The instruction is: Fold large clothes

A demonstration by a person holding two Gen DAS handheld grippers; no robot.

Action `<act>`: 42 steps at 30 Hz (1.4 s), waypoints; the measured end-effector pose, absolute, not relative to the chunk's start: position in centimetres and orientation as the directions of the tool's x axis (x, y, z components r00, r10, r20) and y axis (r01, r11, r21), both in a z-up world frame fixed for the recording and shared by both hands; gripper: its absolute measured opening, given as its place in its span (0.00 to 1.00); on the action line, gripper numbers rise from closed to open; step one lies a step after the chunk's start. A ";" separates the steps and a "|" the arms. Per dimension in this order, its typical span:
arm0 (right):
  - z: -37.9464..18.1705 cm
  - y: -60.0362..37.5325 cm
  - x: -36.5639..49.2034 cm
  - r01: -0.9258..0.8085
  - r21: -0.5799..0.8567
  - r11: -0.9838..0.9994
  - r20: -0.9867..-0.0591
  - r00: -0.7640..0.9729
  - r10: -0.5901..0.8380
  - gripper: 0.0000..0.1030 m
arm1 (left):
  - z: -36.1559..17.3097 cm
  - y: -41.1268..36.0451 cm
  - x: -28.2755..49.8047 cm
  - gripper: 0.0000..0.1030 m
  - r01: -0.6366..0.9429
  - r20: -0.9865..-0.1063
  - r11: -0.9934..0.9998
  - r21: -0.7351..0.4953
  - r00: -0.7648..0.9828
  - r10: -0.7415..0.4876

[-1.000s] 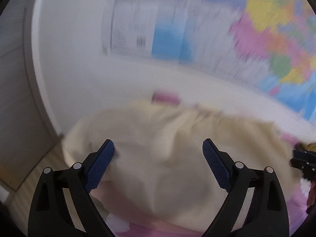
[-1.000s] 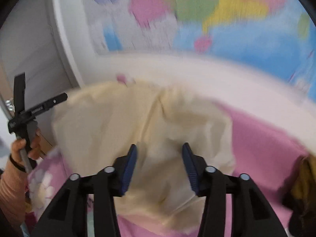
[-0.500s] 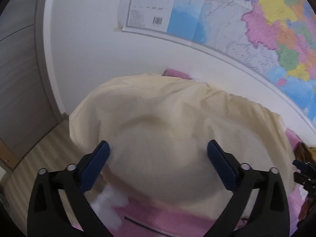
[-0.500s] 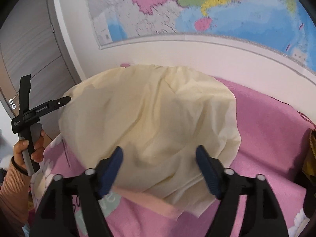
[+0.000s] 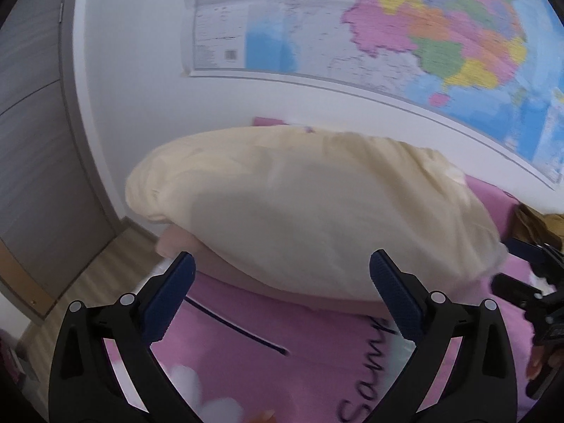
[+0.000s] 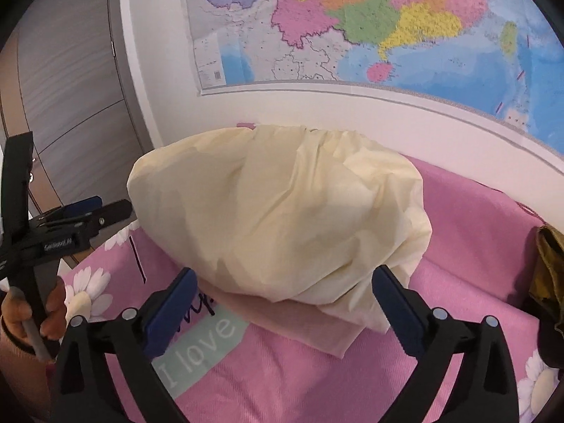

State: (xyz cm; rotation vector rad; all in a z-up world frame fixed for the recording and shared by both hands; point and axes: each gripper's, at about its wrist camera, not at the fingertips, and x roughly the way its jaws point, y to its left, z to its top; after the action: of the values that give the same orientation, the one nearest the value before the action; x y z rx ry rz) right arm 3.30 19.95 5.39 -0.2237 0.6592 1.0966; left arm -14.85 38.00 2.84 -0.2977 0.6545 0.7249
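Much of the scene is cut off: the pink bedspread [image 6: 469, 232] runs out of both views at the bottom, and an olive-brown cloth [image 6: 548, 264] at its right edge shows only a sliver, too little to tell what it is. The left wrist view is blurred, so the print on the bedspread is hard to read there. The cream garment [image 6: 282, 211] lies folded on the bedspread close to the white wall [image 5: 141, 105], on top of a pale pink folded cloth [image 6: 299, 324] whose edge pokes out beneath it. Its long axis runs roughly along the wall in the left wrist view. The left gripper [image 5: 282, 296] is spread wide with nothing between its blue pads, short of the garment. The right gripper [image 6: 282, 303] has its jaws opening, and nothing sits between them. Only the right wrist view shows the person's hand [image 6: 31, 313] around the left gripper's handle, the daisies and the words "I love"; both show the wall map [image 6: 352, 24].
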 end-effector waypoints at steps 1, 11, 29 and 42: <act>5.5 19.8 3.1 -0.876 0.148 0.460 -0.591 0.294 0.751 0.94 | 2.9 37.3 -14.8 0.95 -0.689 -0.645 0.724 -0.033 0.568 0.511; 6.3 17.3 1.6 -0.864 0.153 0.480 -0.561 0.324 0.762 0.94 | 3.6 32.4 -14.6 0.95 -0.682 -0.617 0.731 0.003 0.574 0.538; 6.0 13.0 -2.5 -0.854 0.146 0.499 -0.529 0.359 0.769 0.94 | 4.1 26.6 -16.8 0.95 -0.720 -0.593 0.694 -0.003 0.560 0.578; 6.1 11.3 -5.2 -0.856 0.127 0.501 -0.520 0.372 0.769 0.94 | 4.8 24.4 -18.2 0.95 -0.753 -0.585 0.658 0.024 0.523 0.620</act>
State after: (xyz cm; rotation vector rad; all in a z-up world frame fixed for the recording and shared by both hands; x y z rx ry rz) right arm -5.21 11.28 6.08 -0.1747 0.5663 1.0480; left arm -18.24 24.42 4.79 -0.2446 0.5967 0.8317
